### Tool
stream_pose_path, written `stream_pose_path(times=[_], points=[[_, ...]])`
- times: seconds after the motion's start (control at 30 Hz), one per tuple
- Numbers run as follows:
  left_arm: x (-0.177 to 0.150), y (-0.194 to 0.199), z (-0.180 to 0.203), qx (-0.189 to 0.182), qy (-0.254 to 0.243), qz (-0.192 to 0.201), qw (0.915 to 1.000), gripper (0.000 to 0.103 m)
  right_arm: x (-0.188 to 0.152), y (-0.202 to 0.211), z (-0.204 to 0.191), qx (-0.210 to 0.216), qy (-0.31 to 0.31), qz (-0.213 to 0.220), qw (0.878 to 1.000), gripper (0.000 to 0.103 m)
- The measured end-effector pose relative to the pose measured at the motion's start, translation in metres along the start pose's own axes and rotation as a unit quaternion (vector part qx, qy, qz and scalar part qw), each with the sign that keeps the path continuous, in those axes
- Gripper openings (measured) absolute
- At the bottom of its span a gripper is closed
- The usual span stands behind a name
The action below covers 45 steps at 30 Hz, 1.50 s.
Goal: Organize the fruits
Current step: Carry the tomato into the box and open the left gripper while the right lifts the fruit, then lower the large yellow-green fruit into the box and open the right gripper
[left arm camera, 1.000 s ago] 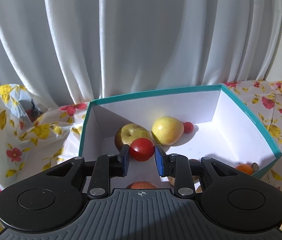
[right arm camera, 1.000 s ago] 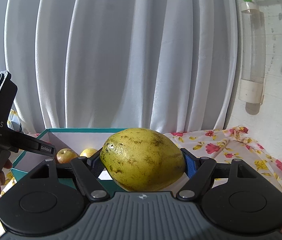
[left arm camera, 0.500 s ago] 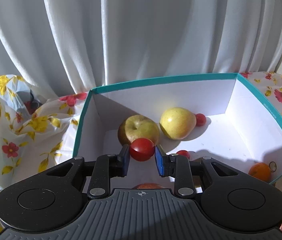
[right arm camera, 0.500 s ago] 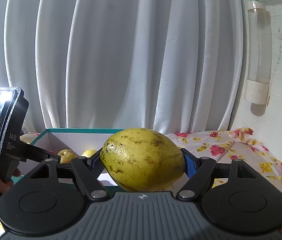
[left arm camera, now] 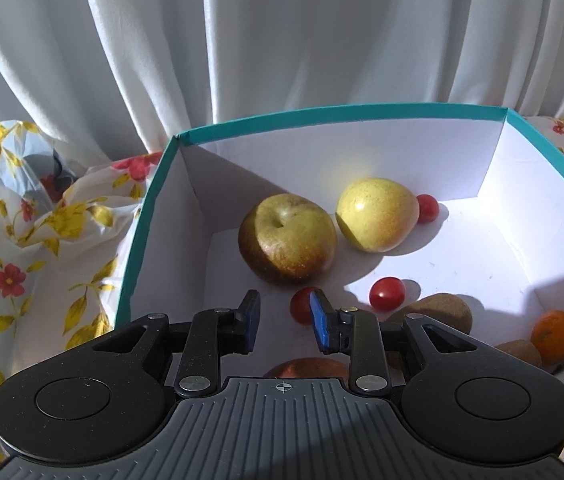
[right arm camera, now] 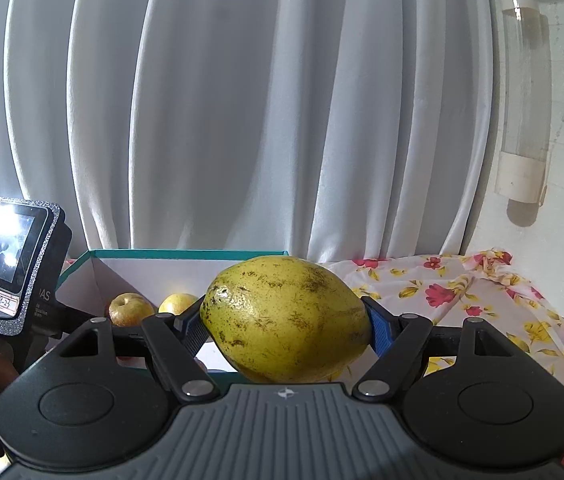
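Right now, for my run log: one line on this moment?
left gripper: open | cherry tomato: in box | right gripper: shut on yellow-green fruit

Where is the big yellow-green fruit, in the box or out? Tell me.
Out. The right gripper clamps the fruit between its pads, in the air, short of the box.

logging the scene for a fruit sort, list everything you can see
box: 1, teal rim, white inside, on cloth
apples: 2, yellow-brown and yellow, back of box
cherry tomatoes: 3, red, in box
kiwis: 2, brown, in box
orange: 1, orange, box corner
mango: 1, yellow-green, between right gripper's pads
cloth: 1, floral, under box
curtain: 1, white, behind
left gripper: black, blue pads apart, over box
right gripper: black, gripping mango
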<state>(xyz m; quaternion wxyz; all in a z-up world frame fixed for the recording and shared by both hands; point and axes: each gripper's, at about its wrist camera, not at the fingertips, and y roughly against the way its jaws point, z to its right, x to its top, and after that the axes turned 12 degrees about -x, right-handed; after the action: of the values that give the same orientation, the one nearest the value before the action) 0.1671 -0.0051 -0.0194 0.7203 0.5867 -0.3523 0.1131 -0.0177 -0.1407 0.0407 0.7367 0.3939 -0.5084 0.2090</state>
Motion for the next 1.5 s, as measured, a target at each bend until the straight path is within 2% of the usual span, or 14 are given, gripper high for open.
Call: stream_pose_path(times=[0.1,0.13,0.23,0.3,0.33,0.4,0.43,0.53,0.7,1.0,1.1,1.2,1.5], points=[[-0.001,0.0,-0.002,-0.003,0.004,0.0,1.0,0.038,0.0,-0.003,0.0,0.0,0.0,-0.002,1.0,0.077],[0.0,0.002,-0.003,-0.006,0.006,-0.001,1.0,0.049,0.0,-0.004,0.0,0.0,0.001,-0.002,1.0,0.077],[-0.001,0.015,-0.003,-0.039,0.014,0.002,0.9991,0.063,-0.001,-0.007,-0.001,0.0,0.003,-0.003,1.0,0.077],[-0.004,0.034,0.001,-0.057,0.014,0.015,0.9981,0.082,-0.001,-0.009,-0.001,-0.001,0.003,-0.005,1.0,0.077],[-0.006,0.046,0.005,-0.048,0.008,0.031,0.9983,0.103,-0.001,-0.011,-0.001,-0.001,0.003,-0.007,1.0,0.077],[-0.011,0.073,0.014,-0.026,-0.023,0.077,0.9964,0.103,-0.001,-0.014,-0.001,-0.002,0.004,-0.008,1.0,0.077],[-0.013,0.083,0.017,-0.027,-0.038,0.091,0.9948,0.103,-0.001,-0.016,-0.002,-0.003,0.005,-0.008,1.0,0.077],[-0.013,0.1,0.016,-0.032,-0.04,0.096,0.9941,0.103,-0.001,-0.024,-0.003,-0.002,0.009,-0.015,1.0,0.077],[-0.012,0.105,0.0,-0.023,0.009,0.081,0.9964,0.103,-0.002,-0.039,-0.014,0.015,0.028,-0.018,0.999,0.077],[-0.021,0.102,-0.014,-0.003,0.042,0.038,0.9984,0.103,-0.021,-0.079,-0.045,0.039,0.068,-0.049,0.996,0.077],[-0.022,0.099,-0.016,0.006,0.046,0.032,0.9984,0.103,-0.025,-0.087,-0.05,0.046,0.081,-0.057,0.994,0.077],[-0.023,0.097,-0.016,0.009,0.044,0.026,0.9986,0.103,-0.026,-0.093,-0.05,0.065,0.068,-0.074,0.993,0.077],[-0.022,0.091,-0.01,0.005,0.032,0.01,0.9994,0.103,-0.023,-0.097,-0.051,0.078,0.069,-0.091,0.99,0.077]])
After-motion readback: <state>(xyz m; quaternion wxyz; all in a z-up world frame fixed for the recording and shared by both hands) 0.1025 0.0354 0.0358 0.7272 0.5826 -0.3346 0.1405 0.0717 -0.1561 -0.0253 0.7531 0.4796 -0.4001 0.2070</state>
